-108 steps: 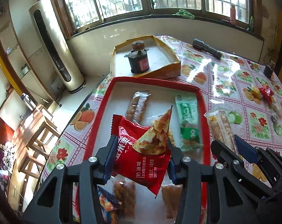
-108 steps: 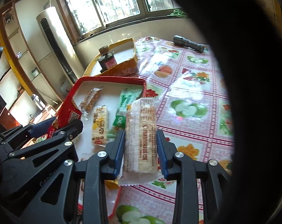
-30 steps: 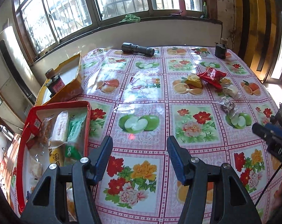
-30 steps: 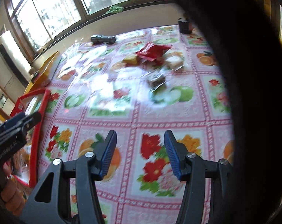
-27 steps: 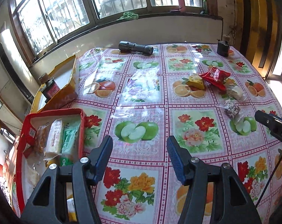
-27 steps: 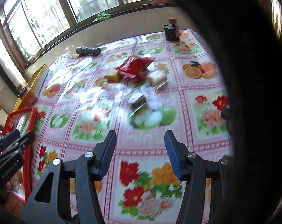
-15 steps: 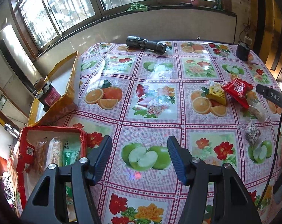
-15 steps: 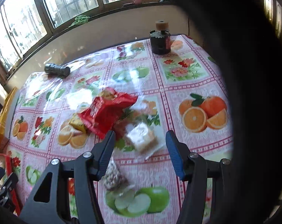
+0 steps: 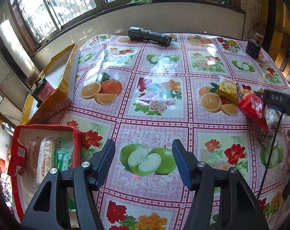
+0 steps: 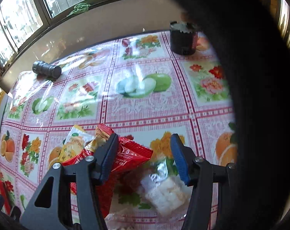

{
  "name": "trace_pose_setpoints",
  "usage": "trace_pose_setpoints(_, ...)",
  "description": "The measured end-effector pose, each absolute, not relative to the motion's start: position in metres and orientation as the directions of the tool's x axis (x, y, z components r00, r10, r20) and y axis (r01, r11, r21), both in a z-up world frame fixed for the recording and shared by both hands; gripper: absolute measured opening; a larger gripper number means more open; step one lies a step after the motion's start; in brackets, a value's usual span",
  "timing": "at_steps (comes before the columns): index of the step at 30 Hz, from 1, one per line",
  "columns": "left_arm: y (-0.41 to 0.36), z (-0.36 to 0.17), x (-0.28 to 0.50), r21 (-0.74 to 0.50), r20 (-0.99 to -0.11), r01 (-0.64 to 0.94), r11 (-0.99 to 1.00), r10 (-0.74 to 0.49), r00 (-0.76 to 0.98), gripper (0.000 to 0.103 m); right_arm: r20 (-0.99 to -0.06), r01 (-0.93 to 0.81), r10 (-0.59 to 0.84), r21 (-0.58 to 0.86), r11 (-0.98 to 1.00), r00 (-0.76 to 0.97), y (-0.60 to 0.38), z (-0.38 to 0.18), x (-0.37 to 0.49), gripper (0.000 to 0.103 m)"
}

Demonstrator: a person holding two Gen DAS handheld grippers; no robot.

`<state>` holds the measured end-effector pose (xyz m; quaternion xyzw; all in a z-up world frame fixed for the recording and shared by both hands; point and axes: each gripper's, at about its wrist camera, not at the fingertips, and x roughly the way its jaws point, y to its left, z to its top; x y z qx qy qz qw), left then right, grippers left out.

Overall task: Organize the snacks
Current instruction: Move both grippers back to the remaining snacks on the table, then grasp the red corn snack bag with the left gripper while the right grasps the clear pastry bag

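While both jaws gape empty, right gripper [image 10: 143,153] straddles red snack packet [image 10: 129,157].

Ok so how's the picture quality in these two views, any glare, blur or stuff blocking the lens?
Left wrist view: sharp and sunlit, with white glare patches on the glossy tablecloth and fisheye bending of the window frames; only the red snack packet at the right edge is smeared. Right wrist view: softer overall, glare streaks across the tablecloth, and a dark out-of-focus shape blocking the right side.
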<state>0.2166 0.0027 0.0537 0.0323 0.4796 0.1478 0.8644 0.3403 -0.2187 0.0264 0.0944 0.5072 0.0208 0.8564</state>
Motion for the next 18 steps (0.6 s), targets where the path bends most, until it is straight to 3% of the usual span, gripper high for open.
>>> trace_pose_setpoints(10,-0.008,0.041,0.175,0.142,-0.861,-0.15,0.978,0.197,0.469,0.062,-0.889,-0.17,0.347,0.308,0.936,0.299,-0.197,0.033,0.185,0.064)
trace_pose_setpoints(14,-0.014,0.039,0.163,0.115,-0.875,-0.125,0.985,0.16,0.456,0.062,-0.856,-0.182,0.246,0.181,0.967,0.455,-0.213,0.058,0.137,0.066)
trace_pose_setpoints(15,-0.015,0.04,0.163,0.1,-0.879,-0.12,0.988,0.144,0.454,0.062,-0.856,-0.184,0.21,0.137,0.973,0.472,-0.216,0.058,0.131,0.071)
trace_pose_setpoints(18,-0.023,0.045,0.161,0.076,-0.882,-0.104,0.992,0.116,0.457,0.062,-0.859,-0.135,0.158,0.105,0.985,0.486,-0.229,0.052,0.122,0.071)
